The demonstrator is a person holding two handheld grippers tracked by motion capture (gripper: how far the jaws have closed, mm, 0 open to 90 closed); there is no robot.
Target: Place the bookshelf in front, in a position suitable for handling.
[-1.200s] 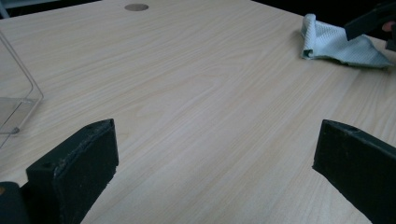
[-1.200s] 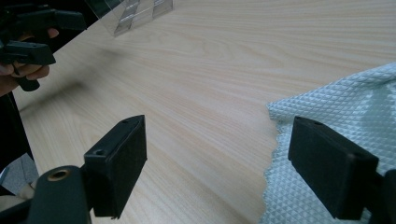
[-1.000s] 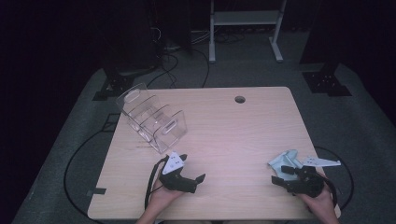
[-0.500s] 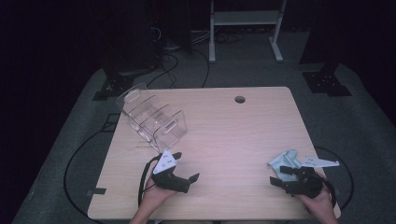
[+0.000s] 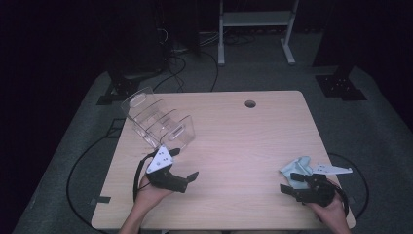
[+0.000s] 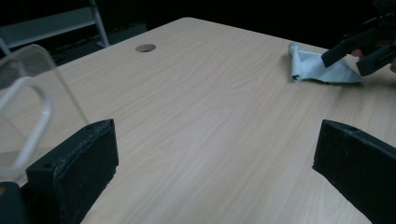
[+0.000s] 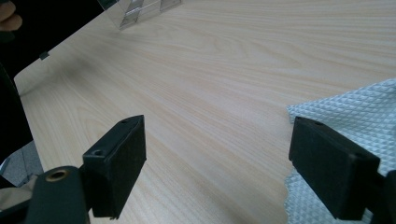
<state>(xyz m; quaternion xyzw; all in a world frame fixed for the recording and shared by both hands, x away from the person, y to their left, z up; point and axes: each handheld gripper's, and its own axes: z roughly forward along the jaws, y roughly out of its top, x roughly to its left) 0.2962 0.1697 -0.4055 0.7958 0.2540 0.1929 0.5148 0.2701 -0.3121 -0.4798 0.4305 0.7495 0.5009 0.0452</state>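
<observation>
Two grippers are over the near part of the wooden table, each held in one hand of the person. The left gripper is at the near left side, and its jaws stand wide apart with nothing between them; in the left gripper view only bare wood lies between the two black pads. The right gripper is at the near right corner, and its jaws are also wide apart, holding nothing. In the right gripper view one jaw is over the edge of the light blue cloth, and the other jaw is over bare wood. I cannot tell if this jaw touches the cloth or only hangs above it.

The cloth lies crumpled on the table just beside the right gripper, on its far side, near the right edge. It has a small diamond pattern in its weave. In the left gripper view the same cloth is far off, with the right gripper just beside it.

A clear plastic organizer with several dividers stands at the left side of the table, just behind the left gripper. A round cable hole is near the far edge of the table.
</observation>
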